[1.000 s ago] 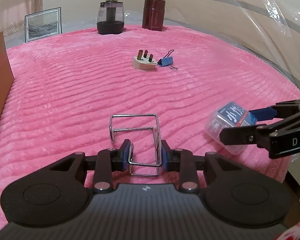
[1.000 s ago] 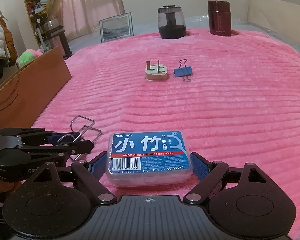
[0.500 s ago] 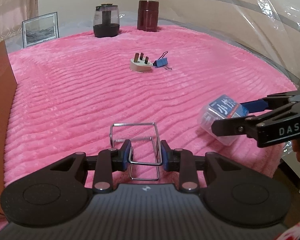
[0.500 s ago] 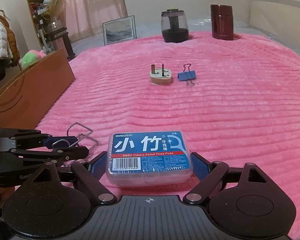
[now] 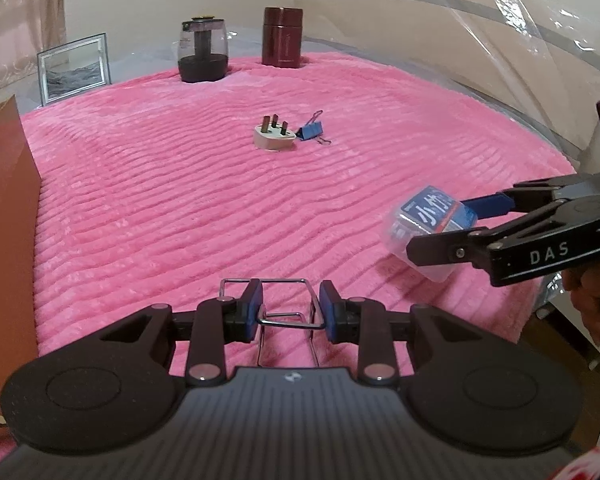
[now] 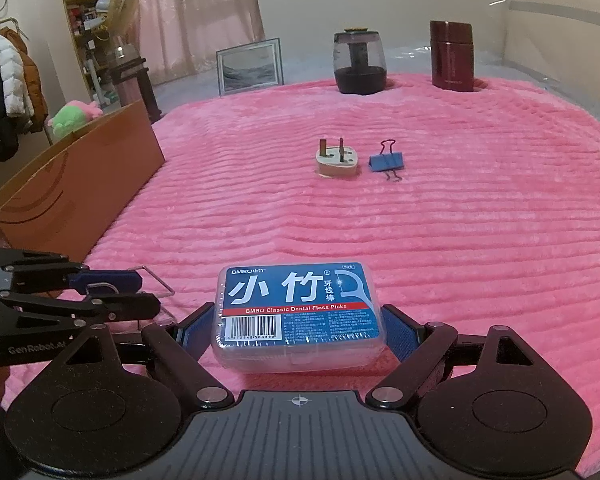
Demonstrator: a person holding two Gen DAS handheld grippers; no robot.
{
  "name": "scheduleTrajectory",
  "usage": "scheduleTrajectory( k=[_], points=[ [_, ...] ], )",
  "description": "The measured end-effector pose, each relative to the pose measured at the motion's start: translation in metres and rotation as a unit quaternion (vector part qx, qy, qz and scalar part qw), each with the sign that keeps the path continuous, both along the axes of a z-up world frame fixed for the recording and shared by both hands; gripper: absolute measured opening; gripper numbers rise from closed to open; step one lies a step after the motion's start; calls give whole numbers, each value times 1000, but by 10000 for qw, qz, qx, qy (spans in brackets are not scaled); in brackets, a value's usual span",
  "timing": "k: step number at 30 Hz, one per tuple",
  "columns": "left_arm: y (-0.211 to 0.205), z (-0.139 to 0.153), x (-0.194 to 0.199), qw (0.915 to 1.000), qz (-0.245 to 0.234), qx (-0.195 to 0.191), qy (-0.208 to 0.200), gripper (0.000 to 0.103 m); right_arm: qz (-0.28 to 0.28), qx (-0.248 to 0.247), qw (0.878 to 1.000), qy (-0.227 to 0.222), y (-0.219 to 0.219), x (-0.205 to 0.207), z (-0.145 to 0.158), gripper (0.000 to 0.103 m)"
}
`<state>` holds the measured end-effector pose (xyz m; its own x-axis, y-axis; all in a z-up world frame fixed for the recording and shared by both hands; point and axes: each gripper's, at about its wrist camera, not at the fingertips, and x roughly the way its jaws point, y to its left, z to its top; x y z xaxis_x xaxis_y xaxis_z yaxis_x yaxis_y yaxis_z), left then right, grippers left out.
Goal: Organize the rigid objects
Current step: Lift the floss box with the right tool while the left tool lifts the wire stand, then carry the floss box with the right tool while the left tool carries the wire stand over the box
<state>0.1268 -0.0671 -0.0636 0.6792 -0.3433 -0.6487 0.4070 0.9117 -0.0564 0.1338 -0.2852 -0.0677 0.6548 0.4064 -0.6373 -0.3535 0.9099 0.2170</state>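
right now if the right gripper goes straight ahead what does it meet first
Probably the plug, or the binder clip beside it; depth is unclear. The right gripper holds the floss box over bare blanket.

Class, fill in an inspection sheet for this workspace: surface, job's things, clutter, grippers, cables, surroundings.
Surface: pink ribbed blanket.
Job's things: wire rack in the left gripper; floss pick box in the right gripper; plug beside blue binder clip, both mid-blanket.
Clutter: dark jar, maroon canister, picture frame at the far edge.
Grippers: both shut on their loads.
Cables: nothing seen.
Surroundings: cardboard box, curtain, coats.
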Motion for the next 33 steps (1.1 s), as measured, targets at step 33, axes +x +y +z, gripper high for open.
scheduleTrajectory(
  k=[33],
  points=[
    [19,4,-20,9881,-781,1326,11,26,251,-126,9996,-16,18,-3,1,83]
  ],
)
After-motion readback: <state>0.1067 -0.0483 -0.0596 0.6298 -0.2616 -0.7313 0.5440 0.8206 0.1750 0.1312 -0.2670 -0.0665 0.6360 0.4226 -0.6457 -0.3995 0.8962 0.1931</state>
